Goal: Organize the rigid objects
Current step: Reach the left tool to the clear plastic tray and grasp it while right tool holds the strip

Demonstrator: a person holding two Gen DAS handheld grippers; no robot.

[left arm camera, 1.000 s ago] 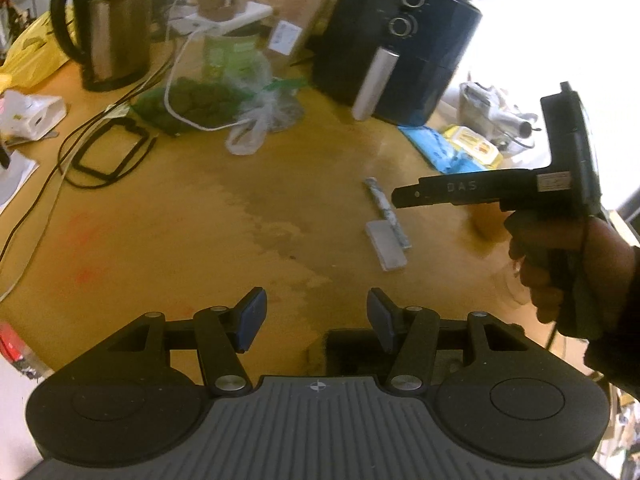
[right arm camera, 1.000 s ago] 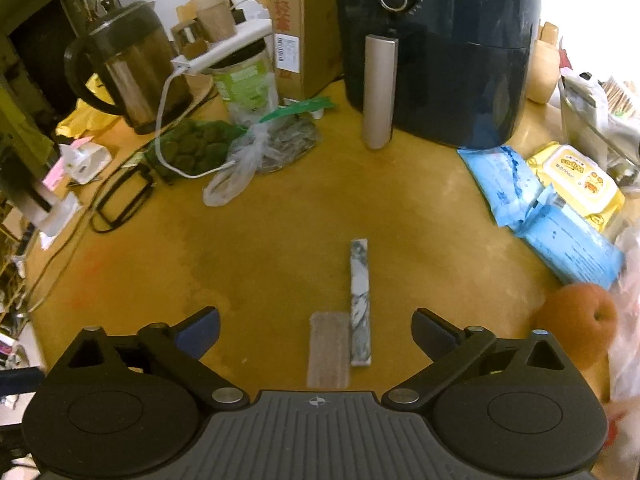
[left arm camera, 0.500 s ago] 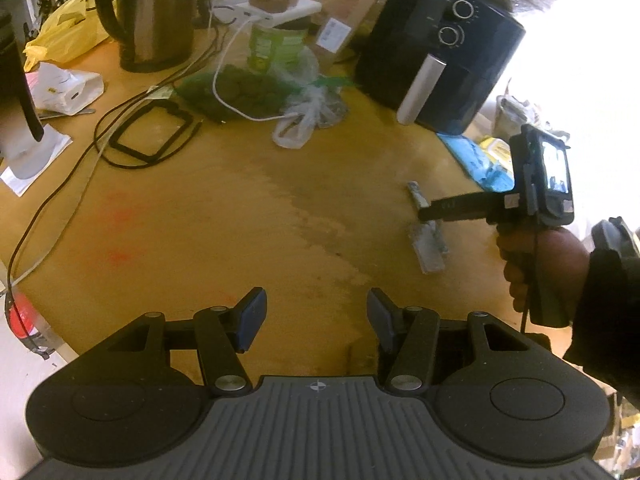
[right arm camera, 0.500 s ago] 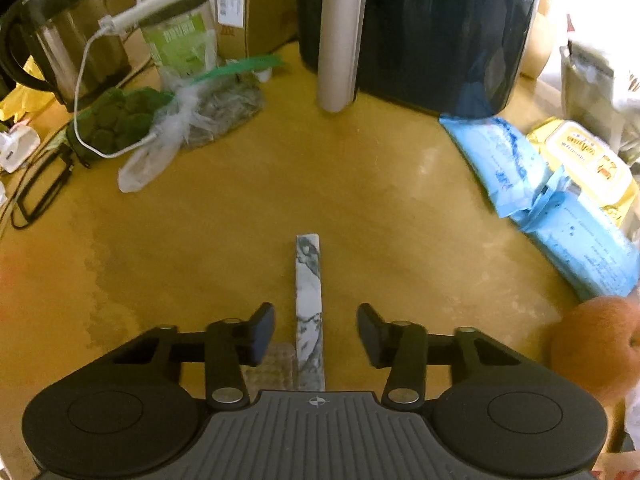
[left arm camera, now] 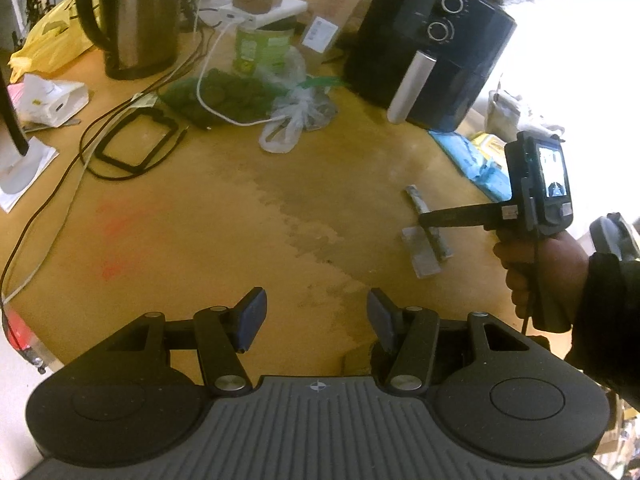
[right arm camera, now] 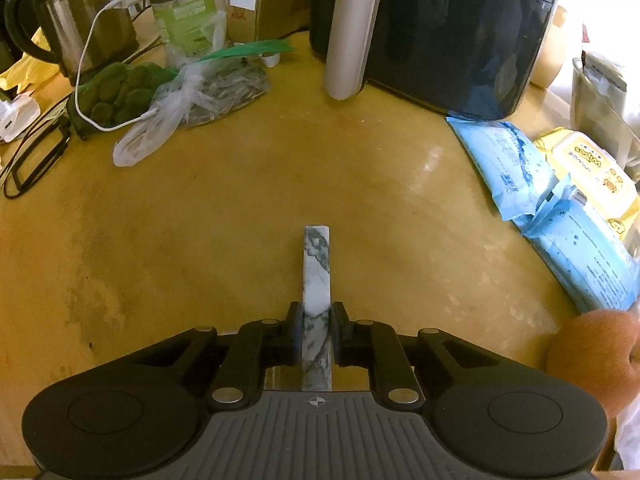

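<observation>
A long marble-patterned bar [right arm camera: 317, 276] lies on the yellow wooden table [right arm camera: 240, 208]. My right gripper [right arm camera: 316, 330] is shut on its near end, one finger on each side. In the left wrist view the bar [left arm camera: 416, 197] shows at the right with a flat grey tile [left arm camera: 422, 250] beside it, and the right gripper [left arm camera: 430, 218] reaches over them from the right. My left gripper [left arm camera: 316, 314] is open and empty above the table's near edge, well left of the bar.
A black air fryer [right arm camera: 440, 32] stands at the back. A kettle [left arm camera: 136, 20], a green jar [right arm camera: 188, 20], bagged greens [right arm camera: 120, 92], cables [left arm camera: 132, 144] and a cardboard box sit back left. Blue and yellow wipe packs [right arm camera: 560, 200] and an orange fruit [right arm camera: 592, 344] lie right.
My right gripper moved forward and down over the marble bar and closed its fingers from wide open onto the bar. My left gripper stayed open and shifted its view slightly.
</observation>
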